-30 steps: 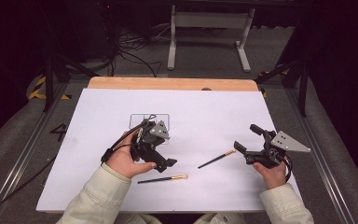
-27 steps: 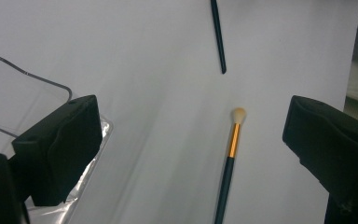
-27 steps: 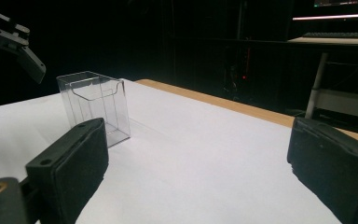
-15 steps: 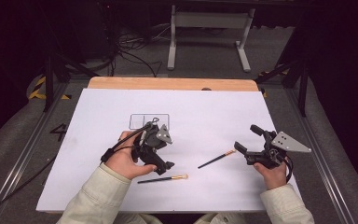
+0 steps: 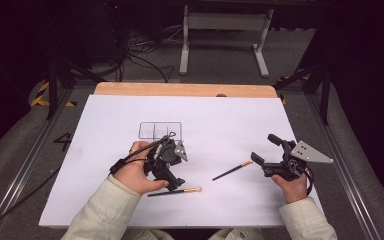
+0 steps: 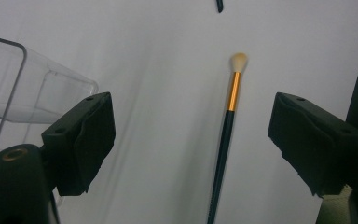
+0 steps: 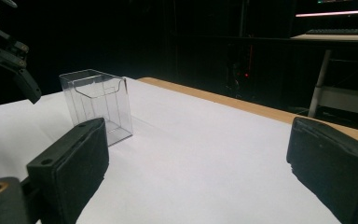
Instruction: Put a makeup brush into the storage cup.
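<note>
While both grippers' fingers gape empty, the left (image 6: pixel 191 154) closing astride a brush (image 6: pixel 226 135), a clear box (image 6: pixel 25 88) stands beside.

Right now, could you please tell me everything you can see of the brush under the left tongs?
The brush is slim: a dark handle, an orange-gold ferrule and a small pale tuft. It lies flat on the white sheet, between the open left tongs, whose pads do not touch it. The tongs have just been closing.
</note>
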A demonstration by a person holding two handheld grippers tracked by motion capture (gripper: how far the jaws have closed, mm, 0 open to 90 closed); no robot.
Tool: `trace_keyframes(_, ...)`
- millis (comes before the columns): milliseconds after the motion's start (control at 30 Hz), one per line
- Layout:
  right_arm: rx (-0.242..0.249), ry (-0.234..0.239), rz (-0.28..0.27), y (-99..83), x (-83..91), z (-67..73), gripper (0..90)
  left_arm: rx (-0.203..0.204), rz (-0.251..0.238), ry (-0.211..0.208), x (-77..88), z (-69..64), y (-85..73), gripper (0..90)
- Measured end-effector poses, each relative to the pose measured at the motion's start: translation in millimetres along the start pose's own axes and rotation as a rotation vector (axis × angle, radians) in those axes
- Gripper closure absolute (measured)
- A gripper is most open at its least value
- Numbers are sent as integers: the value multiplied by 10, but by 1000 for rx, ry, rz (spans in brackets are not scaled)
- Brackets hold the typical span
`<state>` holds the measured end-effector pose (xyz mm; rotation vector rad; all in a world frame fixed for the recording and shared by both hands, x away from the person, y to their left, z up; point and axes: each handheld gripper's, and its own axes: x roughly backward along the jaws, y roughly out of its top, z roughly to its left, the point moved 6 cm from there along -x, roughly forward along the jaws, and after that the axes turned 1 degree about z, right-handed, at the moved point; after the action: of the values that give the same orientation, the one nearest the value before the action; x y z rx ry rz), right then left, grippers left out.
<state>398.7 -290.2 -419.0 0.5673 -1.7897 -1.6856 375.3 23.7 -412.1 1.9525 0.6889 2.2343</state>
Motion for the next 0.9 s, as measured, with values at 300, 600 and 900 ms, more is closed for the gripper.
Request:
trace_keyframes(300,6,-3,11,0,24,5,86,-30,53,-34,-85,-50,12,203)
trace_keyframes(600,8,10,40,-10,45,18,124,-52,110,-73,-227,-93,10,255)
trace_keyframes(900,16,7,45,-10,49,23,120,-61,168,-105,-338,-135,-16,283)
